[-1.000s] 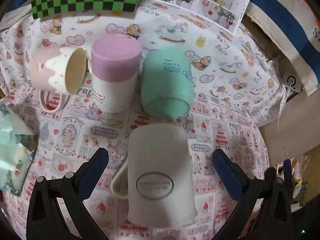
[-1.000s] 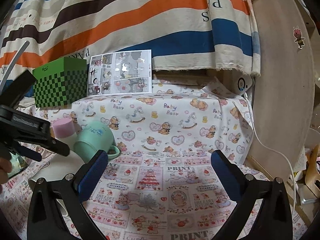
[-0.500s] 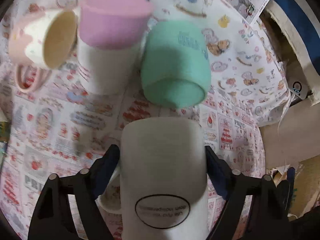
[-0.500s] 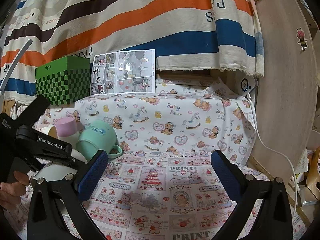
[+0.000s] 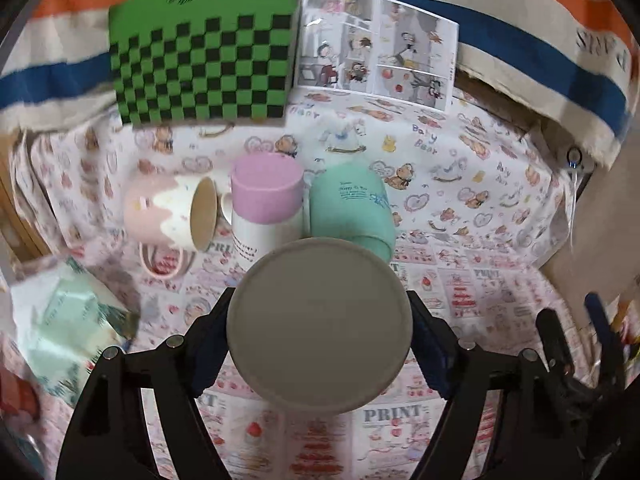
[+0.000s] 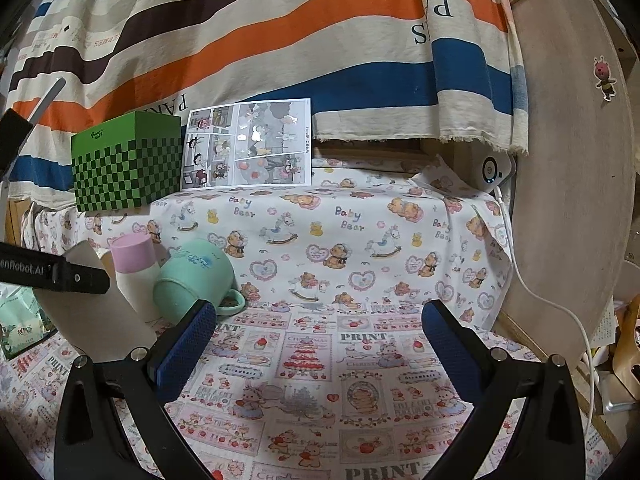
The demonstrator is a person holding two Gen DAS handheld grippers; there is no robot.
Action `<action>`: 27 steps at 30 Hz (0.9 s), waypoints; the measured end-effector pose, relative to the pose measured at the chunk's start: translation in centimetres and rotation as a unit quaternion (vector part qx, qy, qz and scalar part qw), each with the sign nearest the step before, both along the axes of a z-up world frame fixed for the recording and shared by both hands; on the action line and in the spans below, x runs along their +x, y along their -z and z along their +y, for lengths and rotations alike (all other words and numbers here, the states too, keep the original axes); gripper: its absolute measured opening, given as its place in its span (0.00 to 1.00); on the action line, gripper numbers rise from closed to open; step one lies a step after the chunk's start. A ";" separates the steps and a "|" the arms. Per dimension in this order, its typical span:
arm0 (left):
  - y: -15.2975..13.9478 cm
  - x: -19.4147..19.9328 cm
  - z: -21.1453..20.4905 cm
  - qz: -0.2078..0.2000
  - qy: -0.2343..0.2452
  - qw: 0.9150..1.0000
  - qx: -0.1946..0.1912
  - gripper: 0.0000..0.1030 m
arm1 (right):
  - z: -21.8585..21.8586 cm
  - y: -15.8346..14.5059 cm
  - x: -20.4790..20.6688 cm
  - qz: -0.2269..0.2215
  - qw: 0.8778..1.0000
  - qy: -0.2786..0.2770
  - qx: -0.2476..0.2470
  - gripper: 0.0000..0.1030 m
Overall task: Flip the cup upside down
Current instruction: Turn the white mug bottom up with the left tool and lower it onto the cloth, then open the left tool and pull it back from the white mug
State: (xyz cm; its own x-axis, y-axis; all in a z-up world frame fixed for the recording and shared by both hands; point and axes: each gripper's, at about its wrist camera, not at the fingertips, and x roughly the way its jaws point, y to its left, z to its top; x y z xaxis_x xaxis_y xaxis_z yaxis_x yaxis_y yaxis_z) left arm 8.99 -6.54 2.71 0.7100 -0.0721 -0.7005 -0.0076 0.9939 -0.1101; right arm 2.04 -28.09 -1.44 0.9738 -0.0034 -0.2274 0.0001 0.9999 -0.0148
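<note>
White ceramic fills the middle of the left wrist view: the white cup (image 5: pixel 320 326) is pinched between the blue pads of the left gripper (image 5: pixel 320 344), its flat round base turned toward the camera. In the right wrist view the same cup (image 6: pixel 92 316) shows tilted at the left edge, base uppermost, with the black finger of the left gripper (image 6: pixel 60 276) across its side; whether its lower end touches the cloth is hidden. Behind it on the printed tablecloth (image 5: pixel 480 208) lie three other vessels in a row: a pink and white mug (image 5: pixel 168 212) on its side with its mouth facing right, a white cup with a pink band (image 5: pixel 266 204), and a mint green mug (image 5: pixel 350 208) on its side. A green checkered box (image 5: pixel 204 52) and a comic page (image 5: pixel 376 48) stand at the back against a striped cloth (image 6: pixel 280 40). The right gripper (image 6: pixel 316 340) hovers over bare tablecloth with its fingers spread wide, holding nothing, well apart from the cups.
</note>
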 end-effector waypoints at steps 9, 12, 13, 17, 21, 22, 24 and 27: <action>0.9 1.3 -2.7 0.031 0.025 0.998 0.048 0.76 | -0.1 0.0 0.0 -0.001 1.000 0.003 0.000 1.00; 1.5 1.6 -3.6 0.030 0.028 0.997 0.062 0.76 | -0.3 0.0 0.0 0.000 1.000 0.007 0.003 1.00; 1.6 1.8 -3.9 0.027 0.029 0.997 0.069 0.76 | -0.3 0.0 0.1 0.000 1.000 0.007 0.004 1.00; 1.0 1.1 -4.3 -0.018 0.039 0.996 0.078 0.85 | -0.3 0.0 0.0 -0.002 1.000 0.004 0.000 1.00; -1.5 -1.6 -3.5 -0.109 0.045 0.990 0.079 0.93 | -0.3 0.0 0.0 -0.001 1.000 0.003 0.000 1.00; -2.1 -2.2 -3.1 -0.128 0.042 0.988 0.078 0.94 | -0.2 0.0 -0.1 -0.002 1.000 0.001 -0.001 1.00; -3.5 -3.8 -2.0 -0.170 0.038 0.983 0.066 0.99 | -0.2 0.0 -0.1 -0.002 1.000 -0.001 -0.001 1.00; -5.0 -6.2 -0.1 -0.234 0.035 0.970 0.057 1.00 | -0.2 0.0 -0.1 -0.002 1.000 -0.001 -0.001 1.00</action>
